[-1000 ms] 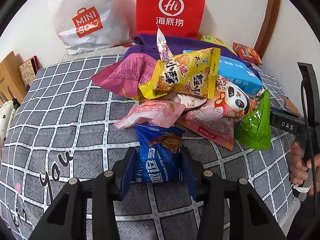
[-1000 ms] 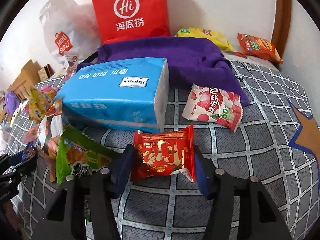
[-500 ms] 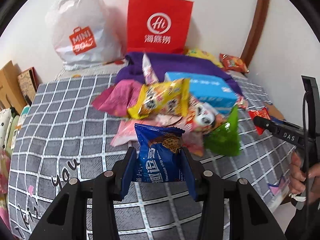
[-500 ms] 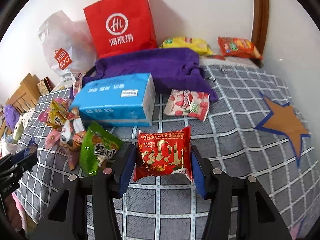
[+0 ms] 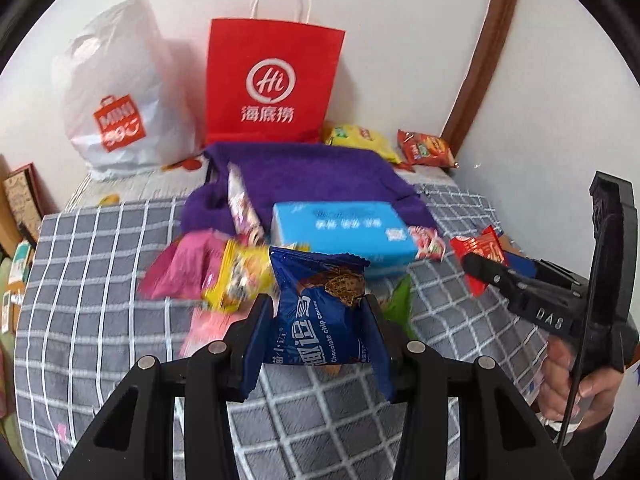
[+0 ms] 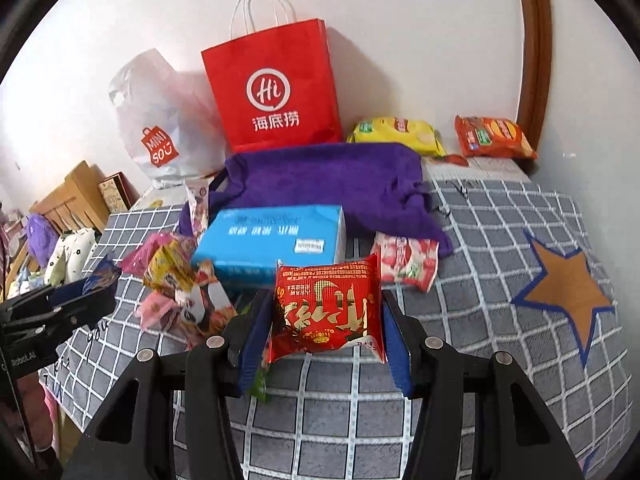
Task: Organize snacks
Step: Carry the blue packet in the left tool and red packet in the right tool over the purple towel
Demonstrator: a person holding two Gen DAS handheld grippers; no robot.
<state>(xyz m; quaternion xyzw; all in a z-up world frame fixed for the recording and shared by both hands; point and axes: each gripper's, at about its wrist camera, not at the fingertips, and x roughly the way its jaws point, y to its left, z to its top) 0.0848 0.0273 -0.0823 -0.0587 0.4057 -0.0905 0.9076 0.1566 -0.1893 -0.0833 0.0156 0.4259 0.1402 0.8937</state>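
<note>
While each gripper holds one snack up over the bed (image 6: 500,240), the other snacks lie in a heap below. The left gripper (image 5: 318,332) has its jaws squeezed on a blue cookie pack (image 5: 320,308), pinching it by its two sides so it stands up and does not slip. The right gripper (image 6: 326,332) has its jaws pressed the same way on a red snack pack (image 6: 328,312). Both packs hang in the air, clear of the checked blanket, likely so they can be carried off to a new spot. Behind them a blue tissue pack (image 6: 272,240) lies on the bed, with a purple cloth (image 6: 328,176) just past it. A pink and white strawberry pack (image 6: 406,264) lies beside the tissue pack. A yellow pack (image 5: 240,276) and a pink pack (image 5: 184,268) sit in the messy pile to the left. Against the wall stand a red paper bag (image 6: 276,96) and a white plastic bag (image 6: 164,120); these look like good places to put snacks, but which one is meant cannot be told. Two more packs, a yellow bag (image 6: 396,132) and an orange bag (image 6: 494,138), rest far back near the wall.
</note>
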